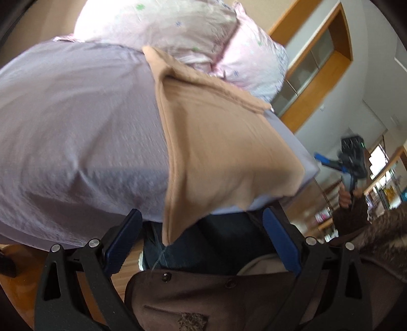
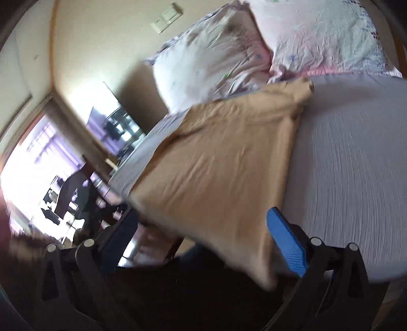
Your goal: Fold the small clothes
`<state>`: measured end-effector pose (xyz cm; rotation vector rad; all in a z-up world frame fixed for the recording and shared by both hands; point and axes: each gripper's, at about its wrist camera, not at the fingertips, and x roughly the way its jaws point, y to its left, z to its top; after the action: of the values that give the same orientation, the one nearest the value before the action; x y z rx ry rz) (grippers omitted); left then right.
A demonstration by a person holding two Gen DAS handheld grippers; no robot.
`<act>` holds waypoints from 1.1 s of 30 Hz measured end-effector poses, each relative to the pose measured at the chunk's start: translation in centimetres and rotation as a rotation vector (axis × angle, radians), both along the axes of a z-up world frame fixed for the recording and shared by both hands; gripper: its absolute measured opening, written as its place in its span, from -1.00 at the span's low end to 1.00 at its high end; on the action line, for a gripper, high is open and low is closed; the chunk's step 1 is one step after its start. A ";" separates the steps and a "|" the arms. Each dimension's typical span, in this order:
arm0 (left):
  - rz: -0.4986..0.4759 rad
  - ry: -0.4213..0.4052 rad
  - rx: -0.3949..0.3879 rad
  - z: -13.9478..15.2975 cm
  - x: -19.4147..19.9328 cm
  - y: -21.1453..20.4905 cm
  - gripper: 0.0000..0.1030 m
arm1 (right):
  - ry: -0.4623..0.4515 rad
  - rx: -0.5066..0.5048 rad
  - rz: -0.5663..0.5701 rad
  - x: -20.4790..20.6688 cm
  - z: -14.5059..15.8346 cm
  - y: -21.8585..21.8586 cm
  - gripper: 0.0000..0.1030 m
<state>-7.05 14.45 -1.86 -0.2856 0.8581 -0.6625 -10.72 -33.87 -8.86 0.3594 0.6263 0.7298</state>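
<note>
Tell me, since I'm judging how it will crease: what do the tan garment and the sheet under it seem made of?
The tan garment looks like a soft matte knit; it drapes limply over the bed edge. The lilac sheet looks like puckered woven cotton, perhaps seersucker; fine ripples show, though blur leaves that open.

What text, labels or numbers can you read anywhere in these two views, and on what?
None can be read.
Tan garment: plain, no print or tag showing.
Pillows: small flower pattern only, no lettering.
Wall switch plate: blank.
Shelf items at the far right of the left wrist view: too small and blurred to read.
Both views are motion-blurred.
</note>
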 end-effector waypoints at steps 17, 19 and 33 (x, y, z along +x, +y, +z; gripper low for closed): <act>-0.015 0.210 -0.208 -5.5 4.1 -1.2 -0.29 | 0.174 0.330 0.110 5.7 -11.9 0.0 -0.55; -0.020 0.261 -0.268 -6.3 4.2 -1.4 -0.85 | 0.159 0.322 0.130 5.4 -11.7 0.1 -0.77; 0.029 -0.031 -0.414 9.6 11.6 0.2 -0.93 | -0.278 0.386 0.040 11.3 8.4 -1.7 -0.88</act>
<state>4.59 14.64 7.78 -0.6565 0.6810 -0.8139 0.56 -35.57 -0.47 0.5893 0.2273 0.9217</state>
